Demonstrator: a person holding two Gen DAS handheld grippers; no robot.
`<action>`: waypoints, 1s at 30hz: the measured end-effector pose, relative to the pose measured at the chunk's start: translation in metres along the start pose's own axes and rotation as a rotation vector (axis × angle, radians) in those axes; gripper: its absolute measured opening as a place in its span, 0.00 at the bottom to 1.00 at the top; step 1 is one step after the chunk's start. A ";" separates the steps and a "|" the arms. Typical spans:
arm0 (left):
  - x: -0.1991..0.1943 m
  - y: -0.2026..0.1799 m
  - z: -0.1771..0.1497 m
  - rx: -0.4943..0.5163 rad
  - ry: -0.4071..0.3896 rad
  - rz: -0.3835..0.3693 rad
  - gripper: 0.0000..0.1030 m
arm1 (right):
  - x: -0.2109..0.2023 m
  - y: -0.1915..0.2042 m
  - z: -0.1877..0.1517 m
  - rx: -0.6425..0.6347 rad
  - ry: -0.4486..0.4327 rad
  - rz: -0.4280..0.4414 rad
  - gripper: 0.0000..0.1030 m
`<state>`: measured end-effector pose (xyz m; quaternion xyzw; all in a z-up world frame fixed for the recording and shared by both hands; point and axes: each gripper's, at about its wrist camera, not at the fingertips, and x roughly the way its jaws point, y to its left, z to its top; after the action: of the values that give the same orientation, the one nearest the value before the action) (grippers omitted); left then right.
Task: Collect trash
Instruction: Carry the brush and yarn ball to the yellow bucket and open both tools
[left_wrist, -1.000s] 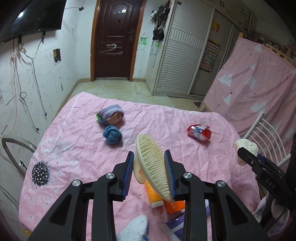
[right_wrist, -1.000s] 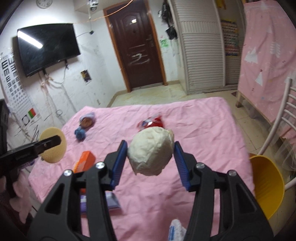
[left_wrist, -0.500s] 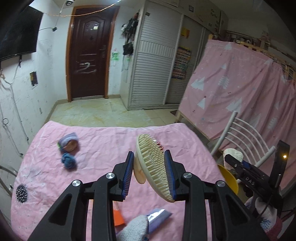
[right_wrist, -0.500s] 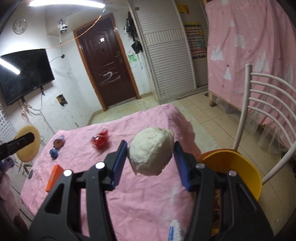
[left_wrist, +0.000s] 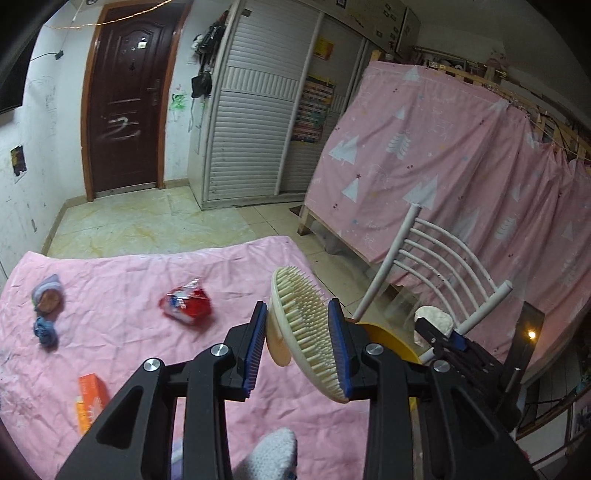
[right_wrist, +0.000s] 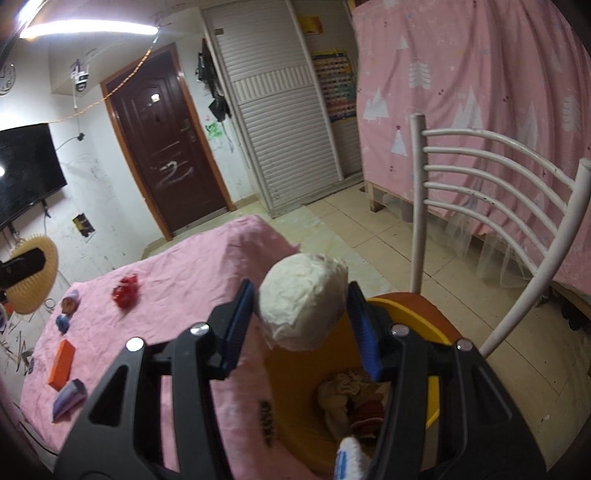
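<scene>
White crumpled paper ball (right_wrist: 302, 300), pinched in the right tool (right_wrist: 301, 328), hangs just above the yellow bin (right_wrist: 410, 314) beside the desk (right_wrist: 177, 291). Left tool (left_wrist: 297, 345) clamps a cream brush (left_wrist: 306, 332), farther from the bin.

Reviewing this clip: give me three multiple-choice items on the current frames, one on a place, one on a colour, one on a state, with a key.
1. Where is the yellow bin?
A. on the chair seat beside the table
B. on the floor by the door
C. in the middle of the table

2. What colour is the box lying on the table cloth?
A. green
B. orange
C. black

3. What is the right gripper doing?
A. open and empty
B. clamped on the white paper ball
C. clamped on a bottle

Key: 1 A, the bin sits before the white chair back; 2 B, its top face is orange; 3 B, both pads press the ball's sides.
</scene>
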<state>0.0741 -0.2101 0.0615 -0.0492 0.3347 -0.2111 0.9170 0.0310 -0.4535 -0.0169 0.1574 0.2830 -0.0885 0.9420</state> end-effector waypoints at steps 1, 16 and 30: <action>0.007 -0.008 0.001 0.003 0.011 -0.011 0.23 | 0.003 -0.005 0.000 0.004 0.002 -0.003 0.48; 0.081 -0.092 0.004 0.069 0.117 -0.107 0.23 | -0.001 -0.067 -0.004 0.089 -0.034 -0.085 0.72; 0.126 -0.122 -0.009 0.084 0.210 -0.138 0.46 | -0.012 -0.077 -0.007 0.103 -0.039 -0.085 0.72</action>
<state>0.1114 -0.3735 0.0079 -0.0111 0.4158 -0.2916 0.8614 -0.0018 -0.5219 -0.0345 0.1919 0.2663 -0.1459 0.9333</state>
